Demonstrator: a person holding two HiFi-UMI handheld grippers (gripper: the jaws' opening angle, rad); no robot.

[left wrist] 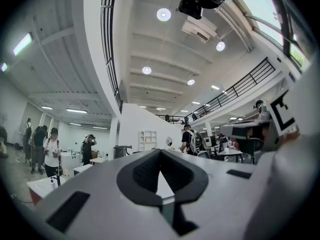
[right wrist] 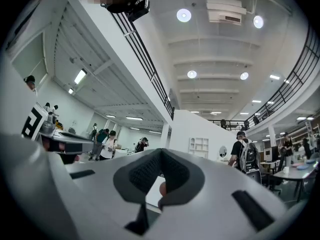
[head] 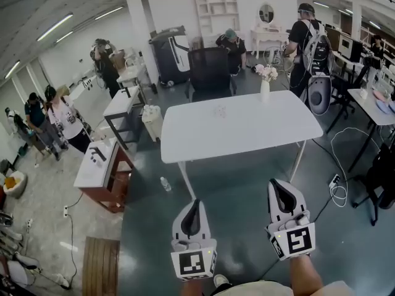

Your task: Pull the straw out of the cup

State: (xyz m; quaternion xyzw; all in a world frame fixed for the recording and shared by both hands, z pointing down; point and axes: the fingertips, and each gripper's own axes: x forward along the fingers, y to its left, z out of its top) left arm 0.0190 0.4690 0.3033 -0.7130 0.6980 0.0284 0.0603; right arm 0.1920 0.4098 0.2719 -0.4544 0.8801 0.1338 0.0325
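White table (head: 247, 128), perhaps a cup (head: 220, 110)

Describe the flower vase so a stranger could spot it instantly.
Find the big white table mid-room. At its far edge, toward the right, stands a slim white vase of pale flowers. It is the only tall thing there; the other item is small and clear.

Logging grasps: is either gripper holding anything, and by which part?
Nothing is held. The left gripper and the right gripper are both shut and empty.
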